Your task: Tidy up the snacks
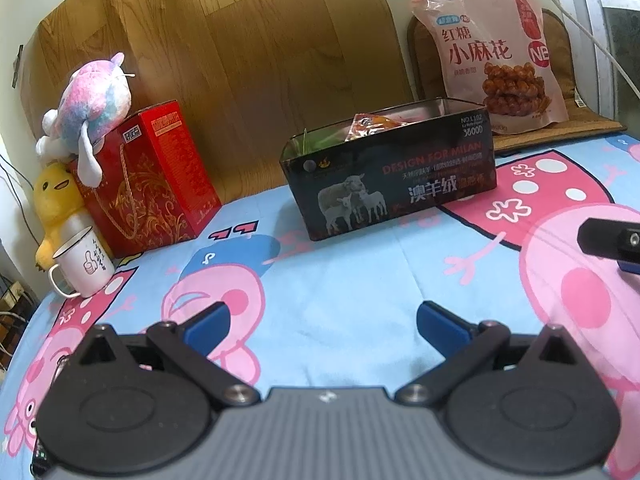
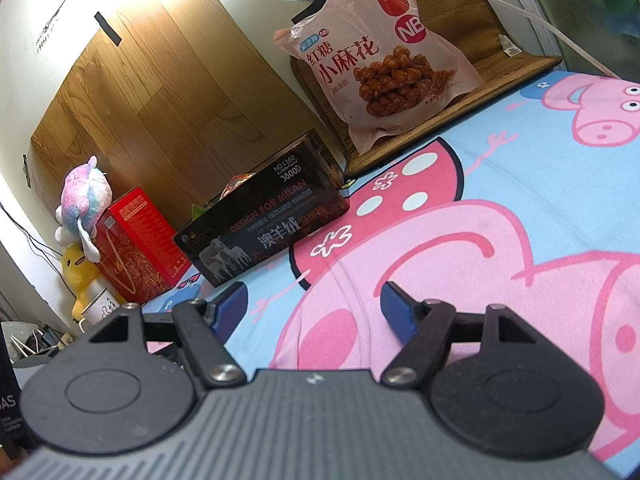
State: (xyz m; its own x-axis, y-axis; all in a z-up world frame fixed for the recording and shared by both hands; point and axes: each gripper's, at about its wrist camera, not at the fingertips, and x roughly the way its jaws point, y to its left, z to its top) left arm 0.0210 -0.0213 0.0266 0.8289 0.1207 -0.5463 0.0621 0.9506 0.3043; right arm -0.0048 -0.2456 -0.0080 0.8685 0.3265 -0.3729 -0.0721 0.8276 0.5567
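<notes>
Hovering with jaws apart, both hand-held grippers [image 1: 322,322] [image 2: 310,306] face a light, crinkly snack bag [image 2: 380,52] ahead, best pinched at its top seam.

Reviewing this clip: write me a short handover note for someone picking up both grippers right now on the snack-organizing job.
Left gripper: open, empty, over the cartoon bedsheet.
Right gripper: open, empty, over the same sheet.
Black tin box: lid off, on the sheet ahead of both grippers; an orange snack packet and something green already sit inside.
Pink bag of fried dough twists: outside the box, propped upright on the brown mat behind it.
Done: some snacks are in the box.
Left: probably the pink bag, though it looks large for the box. Nothing else loose shows.
</notes>
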